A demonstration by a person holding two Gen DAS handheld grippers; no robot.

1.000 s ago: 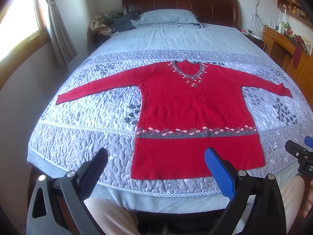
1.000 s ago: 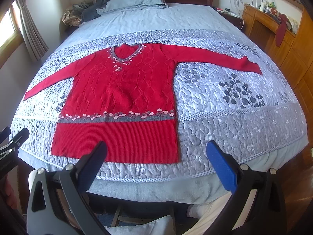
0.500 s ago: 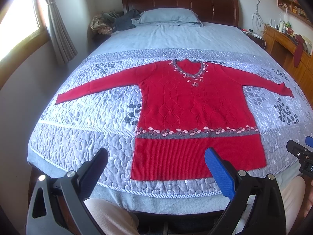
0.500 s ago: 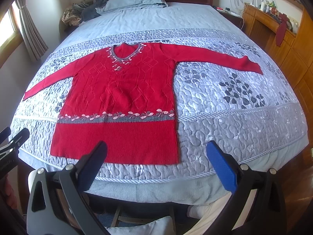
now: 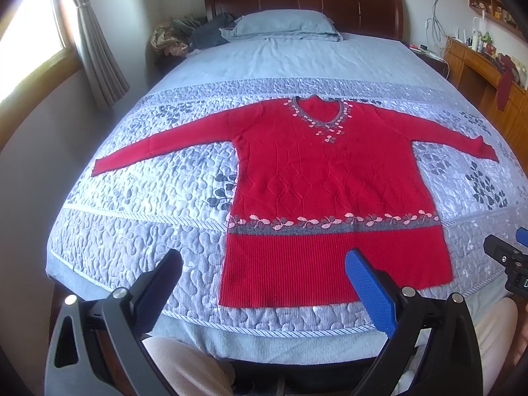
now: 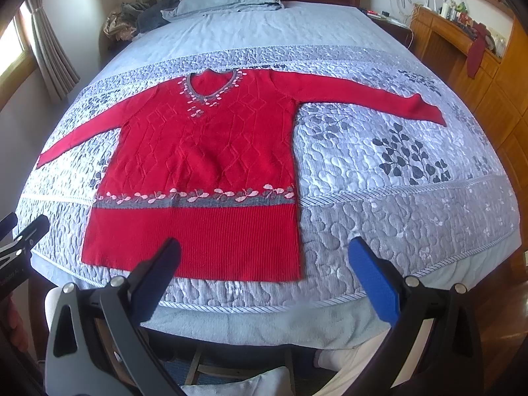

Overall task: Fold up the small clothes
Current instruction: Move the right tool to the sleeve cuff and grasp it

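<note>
A red knitted sweater [image 5: 330, 181] [image 6: 204, 151] lies flat, front up, on the quilted bed, both sleeves spread out sideways and its hem toward me. A grey band with pink flowers crosses it above the ribbed hem. My left gripper [image 5: 264, 280] hovers open just short of the hem's left part, holding nothing. Over the hem's right corner, my right gripper [image 6: 264, 267] is open too and holds nothing. Each gripper shows at the edge of the other's view: the right gripper [image 5: 508, 260] and the left gripper [image 6: 19, 241].
The grey-blue quilt [image 5: 138, 231] covers the near half of the bed; a pillow [image 5: 283, 26] and bundled clothes [image 5: 184, 33] lie by the wooden headboard. A wooden cabinet [image 6: 478, 66] runs along the right, a curtained window [image 5: 39, 52] on the left. A person's knees [image 5: 184, 366] are below the bed edge.
Both views have crept slightly nearer the bed. The sweater lies as before and both grippers stay open.
</note>
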